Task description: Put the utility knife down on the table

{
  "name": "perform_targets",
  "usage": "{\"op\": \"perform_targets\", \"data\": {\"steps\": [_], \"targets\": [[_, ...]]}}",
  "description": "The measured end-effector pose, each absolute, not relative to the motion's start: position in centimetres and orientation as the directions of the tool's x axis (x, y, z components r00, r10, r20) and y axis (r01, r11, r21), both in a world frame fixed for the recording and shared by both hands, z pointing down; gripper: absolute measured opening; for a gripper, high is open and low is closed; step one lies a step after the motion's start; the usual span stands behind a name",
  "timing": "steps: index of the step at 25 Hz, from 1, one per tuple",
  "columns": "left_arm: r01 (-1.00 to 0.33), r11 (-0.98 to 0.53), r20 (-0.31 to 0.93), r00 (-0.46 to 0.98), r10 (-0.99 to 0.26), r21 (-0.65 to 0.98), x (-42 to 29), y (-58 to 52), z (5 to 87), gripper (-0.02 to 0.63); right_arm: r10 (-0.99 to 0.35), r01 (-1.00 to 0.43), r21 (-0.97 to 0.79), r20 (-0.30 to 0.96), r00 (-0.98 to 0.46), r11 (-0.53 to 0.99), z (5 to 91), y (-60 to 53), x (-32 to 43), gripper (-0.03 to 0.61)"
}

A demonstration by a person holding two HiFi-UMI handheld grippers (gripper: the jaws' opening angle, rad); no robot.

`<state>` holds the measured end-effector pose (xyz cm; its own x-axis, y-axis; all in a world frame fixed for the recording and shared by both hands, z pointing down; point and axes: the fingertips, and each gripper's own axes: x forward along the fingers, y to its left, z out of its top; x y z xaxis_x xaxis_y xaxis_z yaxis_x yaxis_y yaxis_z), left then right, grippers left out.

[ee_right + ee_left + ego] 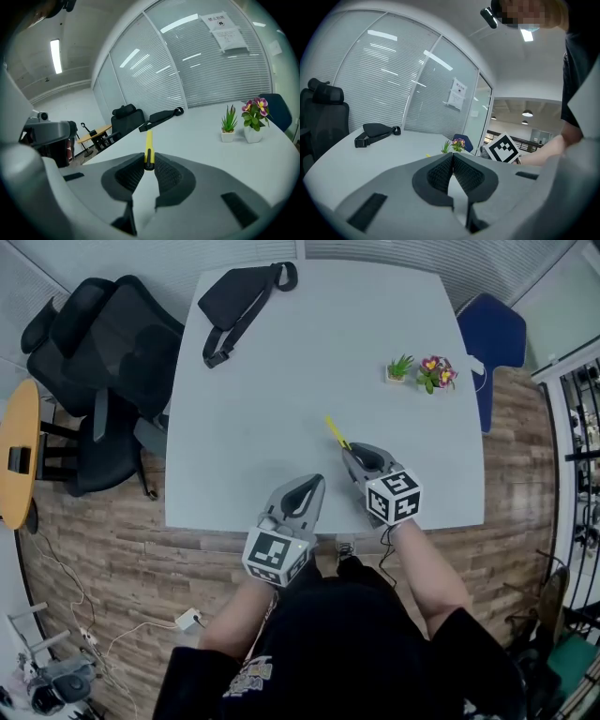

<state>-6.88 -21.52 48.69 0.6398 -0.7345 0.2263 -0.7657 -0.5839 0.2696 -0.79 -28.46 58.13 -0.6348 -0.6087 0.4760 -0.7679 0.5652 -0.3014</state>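
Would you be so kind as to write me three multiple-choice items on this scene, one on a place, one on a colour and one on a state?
1. Where on the table does the black bag lie?
A. far left corner
B. middle
C. near right corner

2. What colour is the utility knife?
A. red
B. yellow
C. green

3. How is the left gripper?
A. wide open
B. shut, empty
C. shut on the knife

Answers:
1 A: the head view shows it at the far left corner.
2 B: the body sticking out of the right gripper is yellow.
3 B: its jaws meet with nothing between them.
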Motion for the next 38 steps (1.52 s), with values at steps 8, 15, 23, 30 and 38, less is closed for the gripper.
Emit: {"op": "perform_targets", "data": {"steps": [8,15,23,30,38], "targets": [[-0.748,-0.587,0.252,0.660,-0.708,0.309,-7.8,-21.7,50.7,0.006,-0.565,-0.792,-0.288,0.573,-0.593,0.539,62.9,-28.4,-1.4,0.071],[-0.740,-0.585,0.272,0.669,-0.692,0.332,-8.5,-21.8,52.2,0.006,-0.523,-0.810,-0.276,0.648,-0.554,0.517,66.4,-28.0,-1.7,0.071],[-0.732,-0.589,0.291,0.679,-0.675,0.343,-8.9,-21.5,53.3,0.006,-0.476,-0.822,-0.242,0.717,-0.509,0.516,69.5,-27.2,-1.6,0.071],[-0.721,-0.603,0.294,0.691,-0.660,0.343,-8.9,-21.3,53.4,0.006,-0.455,-0.838,-0.248,0.747,-0.485,0.485,70.8,-26.9,-1.4,0.071],[-0.718,-0.607,0.297,0.695,-0.655,0.342,-8.6,-21.3,53.5,0.006,-0.443,-0.842,-0.234,0.764,-0.468,0.486,71.5,-26.9,-1.2,0.074]]}}
